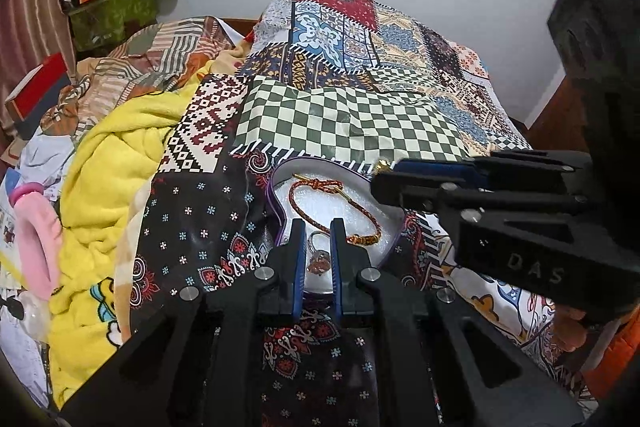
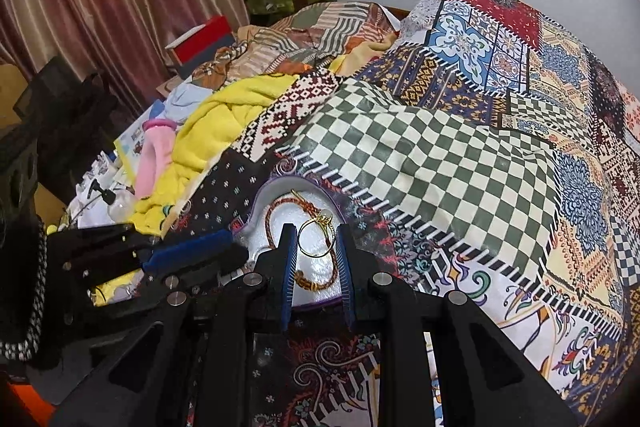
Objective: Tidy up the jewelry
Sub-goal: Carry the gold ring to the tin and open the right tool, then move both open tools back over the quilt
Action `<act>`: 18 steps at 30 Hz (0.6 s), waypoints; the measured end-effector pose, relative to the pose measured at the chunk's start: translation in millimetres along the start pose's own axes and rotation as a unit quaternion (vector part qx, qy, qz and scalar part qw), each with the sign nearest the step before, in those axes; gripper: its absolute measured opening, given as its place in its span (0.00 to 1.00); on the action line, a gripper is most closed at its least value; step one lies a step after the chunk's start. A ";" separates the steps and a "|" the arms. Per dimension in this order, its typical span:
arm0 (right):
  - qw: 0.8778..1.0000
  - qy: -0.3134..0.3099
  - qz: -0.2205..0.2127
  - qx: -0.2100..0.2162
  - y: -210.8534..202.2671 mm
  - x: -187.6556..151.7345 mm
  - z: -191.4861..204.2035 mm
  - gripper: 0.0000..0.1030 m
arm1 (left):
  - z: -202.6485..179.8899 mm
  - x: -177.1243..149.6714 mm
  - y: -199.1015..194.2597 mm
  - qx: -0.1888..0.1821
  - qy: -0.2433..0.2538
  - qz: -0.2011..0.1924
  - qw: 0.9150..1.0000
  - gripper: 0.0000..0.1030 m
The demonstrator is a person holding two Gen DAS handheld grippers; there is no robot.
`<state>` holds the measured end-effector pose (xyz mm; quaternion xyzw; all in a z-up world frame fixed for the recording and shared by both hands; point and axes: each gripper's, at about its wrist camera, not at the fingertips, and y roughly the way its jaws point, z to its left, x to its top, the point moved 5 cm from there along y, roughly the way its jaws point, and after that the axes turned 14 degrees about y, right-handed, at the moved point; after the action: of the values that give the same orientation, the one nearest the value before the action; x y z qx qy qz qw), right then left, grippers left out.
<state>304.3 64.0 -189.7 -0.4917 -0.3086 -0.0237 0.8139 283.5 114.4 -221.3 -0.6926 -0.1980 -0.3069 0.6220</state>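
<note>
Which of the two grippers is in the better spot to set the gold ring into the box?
Right. The right gripper holds the gold ring just over the white lining of the box. The left gripper only straddles another ring lying inside.

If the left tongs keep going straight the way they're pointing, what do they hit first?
Most likely the ring with the reddish stone, which lies between the fingers of the left tongs in the white-lined tray. Beyond it lies the braided red bracelet. Depth is hard to judge, so they may pass above the ring.
</note>
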 end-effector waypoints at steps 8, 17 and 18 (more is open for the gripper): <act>1.000 0.007 0.024 0.016 3.8 2.7 2.6 0.20 | -3.3 -2.4 -9.6 0.012 0.008 0.000 1.000 0.19; 1.000 0.010 -0.002 0.001 -31.7 0.5 -1.4 0.24 | -1.4 5.1 -32.8 0.030 0.002 -0.016 0.999 0.26; 1.000 0.011 -0.008 -0.004 -39.2 0.3 -2.5 0.24 | -2.6 6.4 -36.2 0.031 0.002 -0.019 0.999 0.27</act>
<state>292.4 41.8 -159.5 -0.4920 -0.3040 -0.0368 0.8150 264.0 116.5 -190.1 -0.6688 -0.2190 -0.3134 0.6376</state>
